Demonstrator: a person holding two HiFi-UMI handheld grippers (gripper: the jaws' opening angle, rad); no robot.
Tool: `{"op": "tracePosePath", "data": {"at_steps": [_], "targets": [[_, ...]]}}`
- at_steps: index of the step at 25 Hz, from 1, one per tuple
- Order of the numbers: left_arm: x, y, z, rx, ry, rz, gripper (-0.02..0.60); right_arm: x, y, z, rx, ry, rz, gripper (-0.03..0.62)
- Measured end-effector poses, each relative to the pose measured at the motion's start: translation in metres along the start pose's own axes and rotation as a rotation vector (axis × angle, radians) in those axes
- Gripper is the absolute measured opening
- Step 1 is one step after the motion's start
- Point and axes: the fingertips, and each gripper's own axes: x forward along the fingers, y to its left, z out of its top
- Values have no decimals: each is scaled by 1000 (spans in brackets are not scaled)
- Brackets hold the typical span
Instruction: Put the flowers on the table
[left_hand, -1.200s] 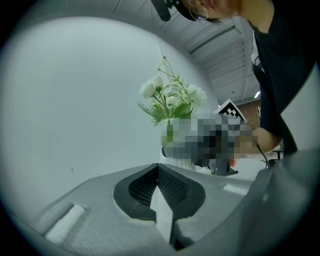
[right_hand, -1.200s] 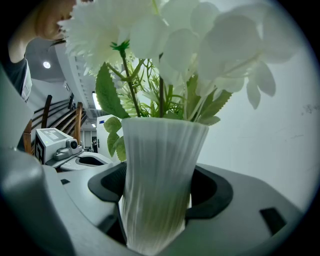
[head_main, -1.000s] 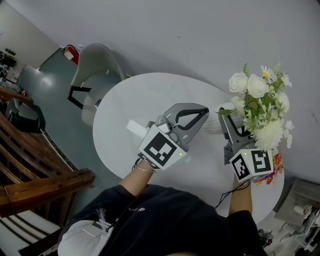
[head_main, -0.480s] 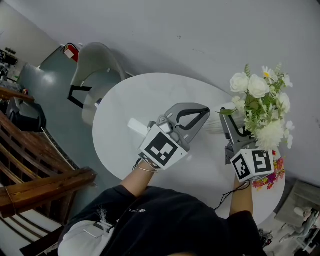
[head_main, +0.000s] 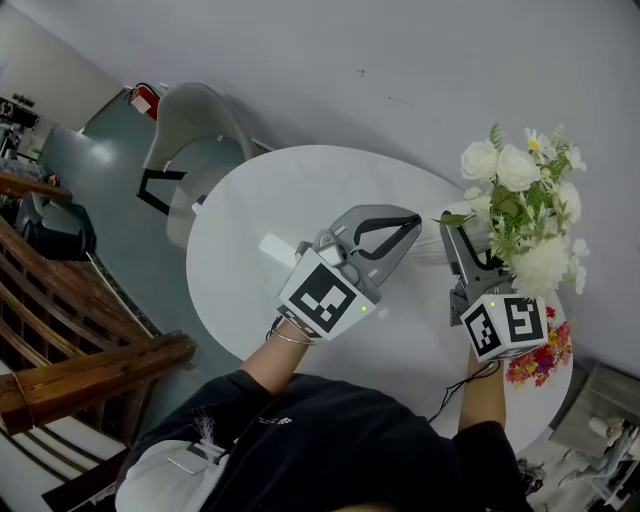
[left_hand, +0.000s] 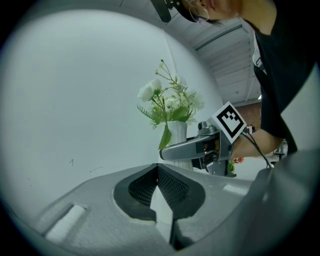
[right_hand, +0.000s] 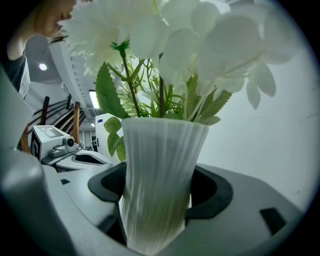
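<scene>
A bunch of white flowers stands in a white ribbed vase over the right side of the round white table. My right gripper is shut on the vase, one jaw on each side of its lower body. The vase's foot is hidden, so I cannot tell whether it rests on the table. My left gripper hovers over the table's middle, shut with nothing in it, its tips meeting. In the left gripper view the flowers and the right gripper are ahead.
A small white block lies on the table by my left gripper. A bunch of coloured flowers lies at the table's right edge. A white chair stands behind the table, a wooden railing at left, the grey wall close behind.
The right gripper with the vase has drifted very slightly to the right. The left gripper has barely moved.
</scene>
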Motion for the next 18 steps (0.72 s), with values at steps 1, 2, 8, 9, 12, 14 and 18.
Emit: {"op": "tracePosePath", "data": {"at_steps": [1, 2, 8, 9, 12, 14, 18], "targets": [[2, 0, -2, -2, 3, 0, -2, 2, -2, -1, 1, 0, 4, 365], [4, 1, -3, -4, 5, -1, -2, 4, -3, -2, 4, 3, 3, 365], [5, 2, -5, -4, 7, -4, -2, 9, -5, 1, -9, -4, -4, 365], [6, 2, -6, -3, 8, -3, -2, 9, -6, -1, -4, 1, -6, 365], [6, 3, -7, -2, 13, 1, -2, 10, -9, -3, -1, 9, -15, 365], [3, 2, -6, -6, 14, 1, -2, 9, -7, -2, 0, 9, -17, 365], [4, 0, -8, -9, 21, -1, -2, 9, -10, -7, 4, 18, -10, 365]]}}
